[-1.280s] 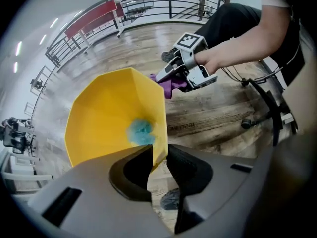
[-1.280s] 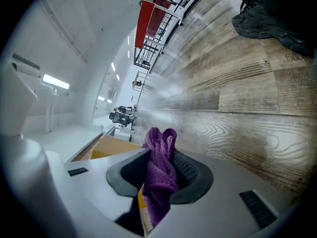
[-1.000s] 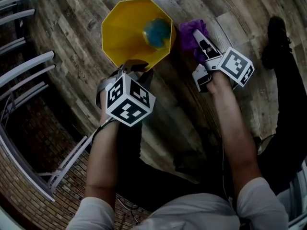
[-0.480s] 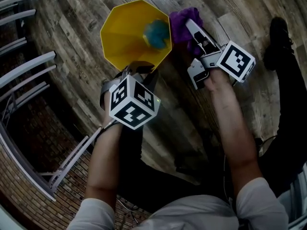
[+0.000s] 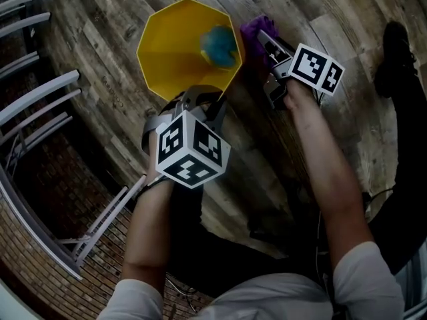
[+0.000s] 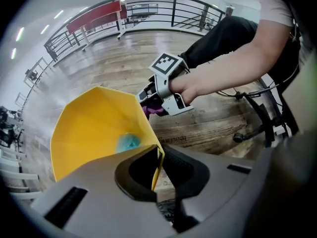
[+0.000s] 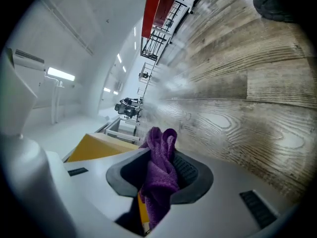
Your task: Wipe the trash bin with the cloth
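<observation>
Down on the grey-brown wooden plank floor [image 5: 113, 59] stands a bright yellow, many-sided plastic trash bin [image 5: 173, 52], upright with its mouth open to the ceiling. A crumpled blue wad [image 5: 219, 44] lies inside it, against the wall on the right as the head view shows it.

From where I stand, the person leans over the bin with a tool in each hand. The left gripper [image 5: 200, 95] points almost straight down at the near rim. Its jaws have just been closing, with the thin yellow wall between them: one pad is inside the bin, the other outside, and they pinch the rim. Its cube with black-and-white square markers [image 5: 192, 149] sits above the person's left wrist.

The right gripper [image 5: 265, 44] reaches in lower and flatter from the other side. It is clamped on a fuzzy purple cloth [image 5: 252, 29], which bunches up between the pads and pokes out past the jaw tips. That cloth sits right at the bin's outer wall on the right, just below the rim; whether it presses on the plastic I cannot say.

Off to the left runs a pale metal railing [image 5: 40, 105], and a black shoe [image 5: 395, 59] rests on the planks at the far right.
</observation>
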The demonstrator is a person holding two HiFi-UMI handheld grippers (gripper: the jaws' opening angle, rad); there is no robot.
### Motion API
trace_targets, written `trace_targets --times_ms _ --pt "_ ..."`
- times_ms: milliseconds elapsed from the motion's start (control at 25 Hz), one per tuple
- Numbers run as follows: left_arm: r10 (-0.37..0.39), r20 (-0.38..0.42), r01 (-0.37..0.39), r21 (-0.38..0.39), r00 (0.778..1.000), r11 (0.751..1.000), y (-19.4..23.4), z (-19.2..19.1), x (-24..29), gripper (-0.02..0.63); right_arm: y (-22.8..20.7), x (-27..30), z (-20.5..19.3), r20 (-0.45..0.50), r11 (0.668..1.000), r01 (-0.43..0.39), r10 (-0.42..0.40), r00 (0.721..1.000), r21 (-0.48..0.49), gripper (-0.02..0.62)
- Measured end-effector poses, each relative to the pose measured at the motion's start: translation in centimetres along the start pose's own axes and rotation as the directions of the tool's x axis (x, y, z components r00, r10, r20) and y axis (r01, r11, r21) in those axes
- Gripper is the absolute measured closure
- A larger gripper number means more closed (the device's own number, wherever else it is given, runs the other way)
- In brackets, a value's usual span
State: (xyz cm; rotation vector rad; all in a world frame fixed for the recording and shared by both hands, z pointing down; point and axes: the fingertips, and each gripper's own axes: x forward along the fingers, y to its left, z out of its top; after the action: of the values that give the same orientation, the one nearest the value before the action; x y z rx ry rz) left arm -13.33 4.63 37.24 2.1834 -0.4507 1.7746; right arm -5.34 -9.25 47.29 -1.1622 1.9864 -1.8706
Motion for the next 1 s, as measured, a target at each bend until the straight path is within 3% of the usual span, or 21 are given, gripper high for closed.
trace_targets --times_ms 440,600,760,1000 --pt "-0.003 0.021 0.003 0.000 1.000 1.000 0.0 0.5 0.0 0.577 -7.2 4.2 -2.3 -0.083 0.978 0.192 -0.199 0.976 -0.085 0.480" --pt "-0.005 0.037 0.005 -0.013 0.999 1.000 0.0 0.6 0.1 0.577 -9.4 5.6 -3.0 -0.126 0.950 0.252 -0.277 0.952 -0.184 0.480" --pt "-0.012 0.053 0.014 -0.036 0.999 0.999 -0.2 0.7 0.0 0.575 -10.9 6.1 -3.5 -0.136 0.901 0.298 -0.353 0.926 -0.314 0.480" --pt "-0.001 0.063 0.003 -0.033 0.998 0.999 -0.1 0.7 0.1 0.575 -10.4 6.3 -2.6 -0.123 0.877 0.309 -0.375 0.919 -0.369 0.480"
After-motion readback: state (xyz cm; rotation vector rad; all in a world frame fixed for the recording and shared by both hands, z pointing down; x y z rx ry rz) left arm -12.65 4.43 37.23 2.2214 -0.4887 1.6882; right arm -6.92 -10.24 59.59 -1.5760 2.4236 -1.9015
